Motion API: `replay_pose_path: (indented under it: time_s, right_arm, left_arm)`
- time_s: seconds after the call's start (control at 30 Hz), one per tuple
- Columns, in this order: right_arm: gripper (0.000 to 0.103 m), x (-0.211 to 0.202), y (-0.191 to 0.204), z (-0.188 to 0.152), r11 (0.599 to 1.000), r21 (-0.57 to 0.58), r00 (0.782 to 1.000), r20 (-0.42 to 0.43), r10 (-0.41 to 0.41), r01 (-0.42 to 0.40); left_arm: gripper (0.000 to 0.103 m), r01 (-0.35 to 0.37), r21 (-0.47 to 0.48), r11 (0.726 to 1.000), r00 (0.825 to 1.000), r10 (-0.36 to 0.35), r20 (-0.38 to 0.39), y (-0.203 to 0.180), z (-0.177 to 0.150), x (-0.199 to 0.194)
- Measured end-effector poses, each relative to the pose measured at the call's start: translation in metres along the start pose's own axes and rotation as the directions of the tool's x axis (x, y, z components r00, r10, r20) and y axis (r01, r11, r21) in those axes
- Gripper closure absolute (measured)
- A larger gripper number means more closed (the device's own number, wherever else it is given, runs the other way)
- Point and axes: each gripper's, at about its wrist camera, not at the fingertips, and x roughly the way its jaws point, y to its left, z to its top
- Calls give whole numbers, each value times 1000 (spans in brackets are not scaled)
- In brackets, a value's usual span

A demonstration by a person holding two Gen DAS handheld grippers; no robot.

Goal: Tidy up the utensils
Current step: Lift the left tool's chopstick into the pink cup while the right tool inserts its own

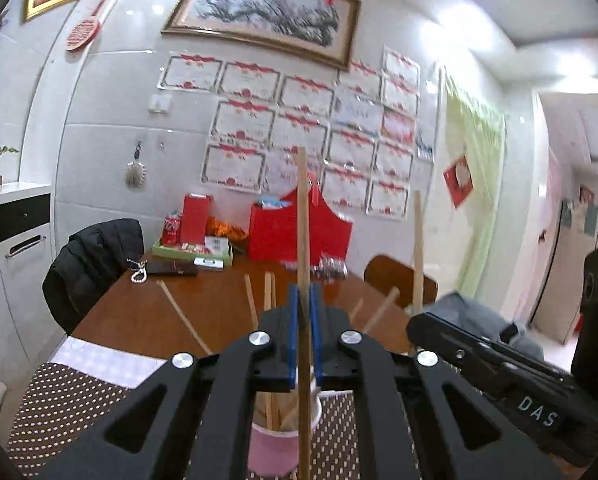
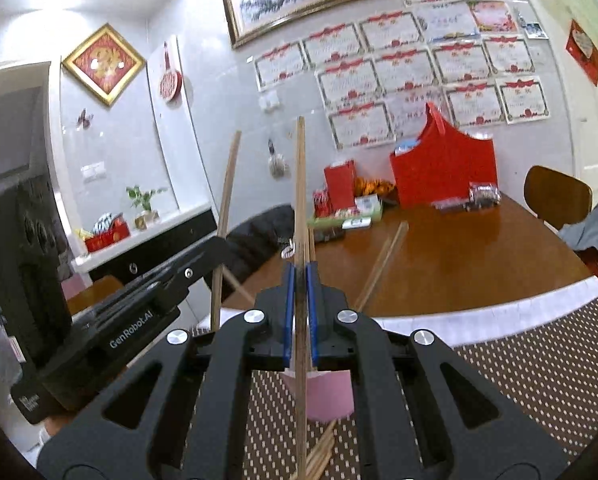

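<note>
Seen from the left wrist, the left tongs (image 1: pixel 304 334) are clamped on one upright chopstick (image 1: pixel 302 224), gripped between the blue pads (image 1: pixel 293 332). Directly below them a pink cup (image 1: pixel 273 450) is seen on a dotted mat (image 1: pixel 55 404), with several sticks already standing in it. More loose chopsticks (image 1: pixel 183 318) lie scattered on the brown counter (image 1: pixel 139 312) beyond. At the right edge the right tongs (image 1: pixel 451 332) are partly visible, with another stick (image 1: pixel 418 252) raised upright at their tip.

Seen from the right wrist, the right tongs (image 2: pixel 299 312) are closed tightly on a single chopstick (image 2: pixel 300 184), which is held vertical. The pink cup (image 2: pixel 329 396) is seen just beneath the tongs on the mat (image 2: pixel 539 380), and a few sticks (image 2: pixel 321 454) lie beside its base. The left tongs (image 2: pixel 203 264) appear at the left with their stick (image 2: pixel 227 208).
</note>
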Motion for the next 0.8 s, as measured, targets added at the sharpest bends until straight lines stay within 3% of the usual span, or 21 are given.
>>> replay_pose_path:
  time_s: [0.33,0.67,0.8]
  right_arm:
    - [97,23,1,14,1000,3,987,159,-25,25]
    - [97,39,-3,11,998,18,969,243,-55,52]
    - [97,45,-5,8,998,14,965,254,-61,60]
  left_arm:
    - [97,-2,-62,998,984,12,175,11,-2,26]
    - [97,-59,-34,998,962,66,266,14,-10,51]
    - [97,-61,-27,998,965,65,253,14,-16,62]
